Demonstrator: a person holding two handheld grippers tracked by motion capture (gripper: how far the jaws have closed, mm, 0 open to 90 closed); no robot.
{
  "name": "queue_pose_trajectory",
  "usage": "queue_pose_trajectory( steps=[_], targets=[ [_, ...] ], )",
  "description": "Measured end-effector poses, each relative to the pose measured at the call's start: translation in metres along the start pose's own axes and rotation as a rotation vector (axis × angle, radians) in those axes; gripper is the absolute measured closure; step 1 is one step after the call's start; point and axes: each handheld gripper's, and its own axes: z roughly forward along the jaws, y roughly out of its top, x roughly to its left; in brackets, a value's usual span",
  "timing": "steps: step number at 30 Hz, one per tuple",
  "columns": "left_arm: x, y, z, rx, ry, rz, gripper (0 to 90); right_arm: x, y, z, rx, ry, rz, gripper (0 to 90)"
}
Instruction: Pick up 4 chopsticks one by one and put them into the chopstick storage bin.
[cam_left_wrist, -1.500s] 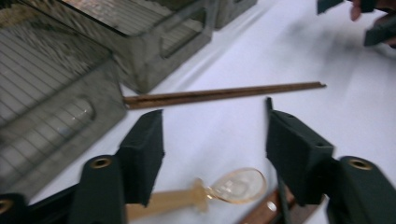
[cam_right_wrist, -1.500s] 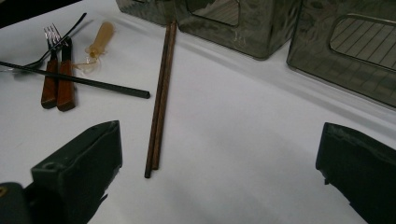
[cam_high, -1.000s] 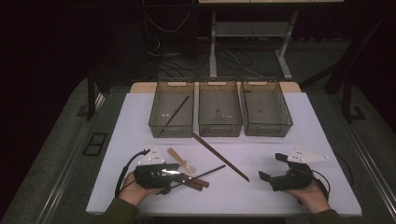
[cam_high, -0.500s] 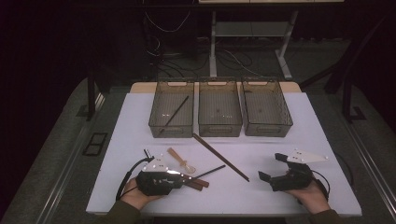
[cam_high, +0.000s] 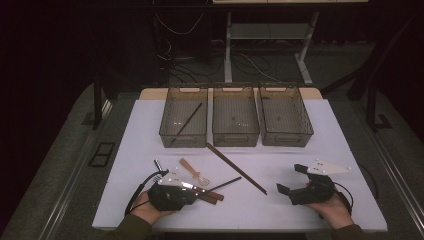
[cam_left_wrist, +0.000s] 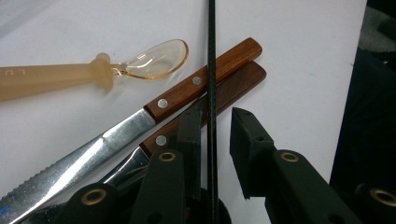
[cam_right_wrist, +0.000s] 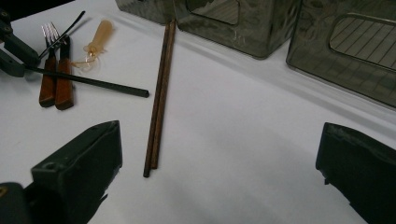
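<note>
My left gripper (cam_high: 199, 193) (cam_left_wrist: 215, 114) lies low over the cutlery at the near left of the white table (cam_high: 320, 130). A black chopstick (cam_high: 227, 184) (cam_left_wrist: 212, 56) (cam_right_wrist: 88, 80) runs between its jaws, which have just been closing. A gap still shows between the chopstick and one pad. Under it lie a wood-handled knife (cam_left_wrist: 205, 77) and a second wooden handle (cam_left_wrist: 236, 88). An amber plastic spoon (cam_high: 192, 171) (cam_left_wrist: 154, 60) rests beside them. My right gripper (cam_high: 290, 178) (cam_right_wrist: 219, 140) stands wide open at the near right, with nothing between its jaws.
A pair of brown chopsticks (cam_high: 235, 167) (cam_right_wrist: 159, 102) lies diagonally mid-table. Three clear bins stand in a row at the back: the left bin (cam_high: 167, 125) holds a dark chopstick (cam_high: 187, 120), then the middle bin (cam_high: 235, 137) and right bin (cam_high: 285, 140). A fork (cam_right_wrist: 49, 30) lies by the handles.
The left gripper has shifted slightly toward the near edge and settled over the black chopstick. The right gripper has not moved.
</note>
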Motion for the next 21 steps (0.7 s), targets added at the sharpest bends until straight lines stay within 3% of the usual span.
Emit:
queue_pose_trajectory(
  steps=[7, 21],
  targets=[
    [-0.0002, 0.0000, 0.0030, 0.028, -0.001, 0.012, 74.4, -0.0003, 0.0000, 0.0002, 0.002, 0.001, -0.001, 0.7],
    [-0.0016, 0.0014, 0.0065, 0.074, 0.036, 0.049, 80.9, 0.0002, 0.0001, 0.0002, 0.002, 0.003, -0.003, 0.7]
  ],
)
